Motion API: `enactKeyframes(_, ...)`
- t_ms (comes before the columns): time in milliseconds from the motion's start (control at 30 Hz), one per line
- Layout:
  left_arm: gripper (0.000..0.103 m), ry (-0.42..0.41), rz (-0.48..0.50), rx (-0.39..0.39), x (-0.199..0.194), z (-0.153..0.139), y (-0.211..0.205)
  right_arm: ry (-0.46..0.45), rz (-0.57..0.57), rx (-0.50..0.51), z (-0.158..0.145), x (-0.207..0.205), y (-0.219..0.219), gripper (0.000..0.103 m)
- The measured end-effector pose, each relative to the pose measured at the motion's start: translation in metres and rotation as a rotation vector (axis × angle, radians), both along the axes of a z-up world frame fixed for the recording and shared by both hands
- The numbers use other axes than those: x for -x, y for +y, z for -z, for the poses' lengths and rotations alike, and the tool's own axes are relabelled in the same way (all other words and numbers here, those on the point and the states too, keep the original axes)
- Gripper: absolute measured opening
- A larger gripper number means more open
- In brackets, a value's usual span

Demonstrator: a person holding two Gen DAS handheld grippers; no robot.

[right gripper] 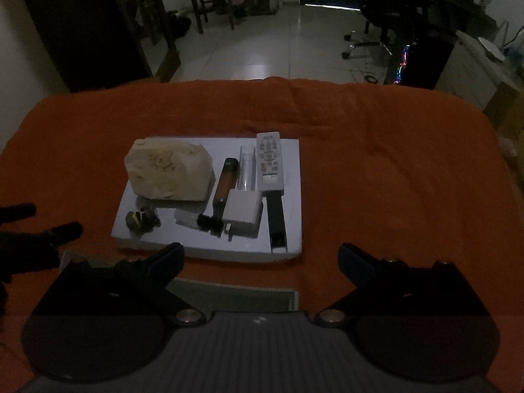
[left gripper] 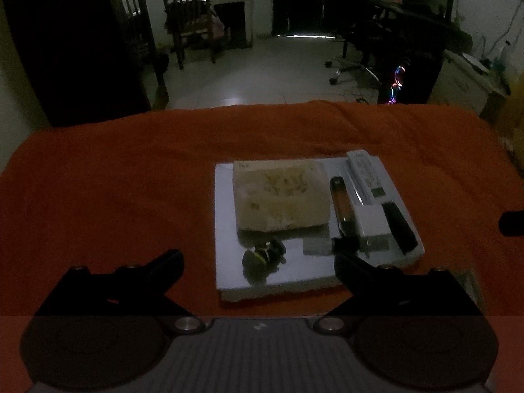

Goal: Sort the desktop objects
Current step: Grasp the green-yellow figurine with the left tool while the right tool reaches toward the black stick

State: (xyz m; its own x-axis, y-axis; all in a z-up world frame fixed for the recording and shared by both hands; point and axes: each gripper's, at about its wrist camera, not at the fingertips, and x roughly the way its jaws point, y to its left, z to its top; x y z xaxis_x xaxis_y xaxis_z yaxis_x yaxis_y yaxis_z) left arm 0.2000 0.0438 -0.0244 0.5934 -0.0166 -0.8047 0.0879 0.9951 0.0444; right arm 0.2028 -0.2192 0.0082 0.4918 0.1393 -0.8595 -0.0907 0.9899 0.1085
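Here, tray lies beyond the open right hand-held gripper.

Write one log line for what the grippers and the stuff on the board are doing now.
left gripper: open, empty | right gripper: open, empty | board: holds block, remote, toy | cloth: under board
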Motion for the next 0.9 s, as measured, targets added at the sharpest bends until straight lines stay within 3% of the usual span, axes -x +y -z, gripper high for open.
enactKeyframes(333, 0.099, 0.053, 0.035, -0.013, -0.043, 0.034, -0.002, -0.024, 0.023, -0.077, 0.035, -0.038, -0.014, 0.101)
enactKeyframes(500, 0.087, 0.097, 0.064, -0.028, -0.064, 0.061, -0.004, -0.037, 0.036, -0.073, 0.053, -0.058, -0.026, 0.101)
enactKeyframes(633, 0.086, 0.130, 0.085, -0.031, -0.079, 0.079, -0.008, -0.042, 0.053, -0.049, 0.060, -0.078, -0.037, 0.100)
enactKeyframes(900, 0.086, 0.196, 0.087, 0.004, -0.104, 0.102, -0.013, 0.049, 0.075, -0.078, 0.102, -0.117, -0.052, 0.096)
